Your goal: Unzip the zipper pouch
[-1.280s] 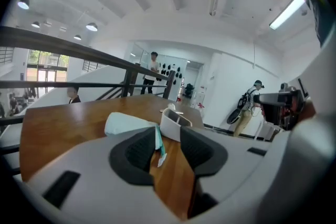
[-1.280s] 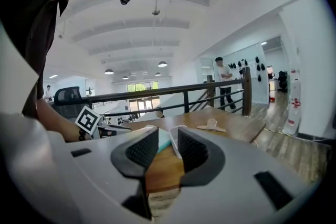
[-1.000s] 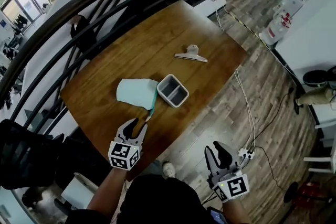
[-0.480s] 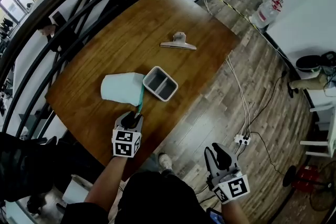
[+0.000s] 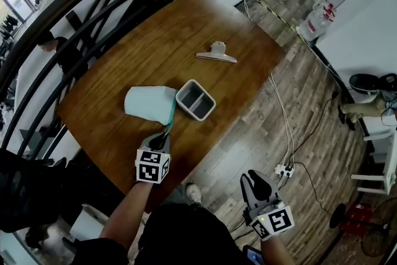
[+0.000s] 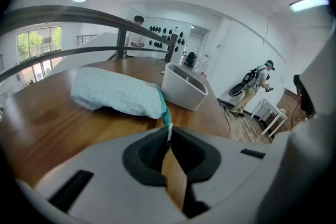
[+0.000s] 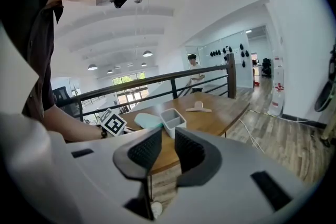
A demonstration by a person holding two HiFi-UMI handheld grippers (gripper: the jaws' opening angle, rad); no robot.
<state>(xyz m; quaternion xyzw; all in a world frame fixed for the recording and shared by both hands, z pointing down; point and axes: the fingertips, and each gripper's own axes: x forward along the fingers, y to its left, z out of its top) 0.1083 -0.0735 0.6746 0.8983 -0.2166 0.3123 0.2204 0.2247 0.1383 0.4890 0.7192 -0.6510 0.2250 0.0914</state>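
Observation:
A pale mint zipper pouch (image 5: 147, 102) lies on the wooden table (image 5: 155, 40) with its teal zipper edge (image 5: 170, 113) facing me. My left gripper (image 5: 163, 140) is at the near end of that zipper. Its jaws have just been closing, and in the left gripper view they (image 6: 169, 139) are shut on the small white zipper pull (image 6: 168, 130), with the pouch (image 6: 115, 93) just beyond. My right gripper (image 5: 259, 185) hangs off the table over the floor. Its jaws (image 7: 167, 145) have just been closing and stand partly open with nothing between them.
A grey two-compartment tray (image 5: 196, 99) stands right beside the pouch. Farther back lies a large beige clip (image 5: 216, 54). A black railing (image 5: 93, 3) runs behind the table. Cables and a power strip (image 5: 282, 169) lie on the floor at the right.
My left gripper came down to the near end of the zipper and closed on the pull. The right gripper stayed off the table, with its jaws a little narrower.

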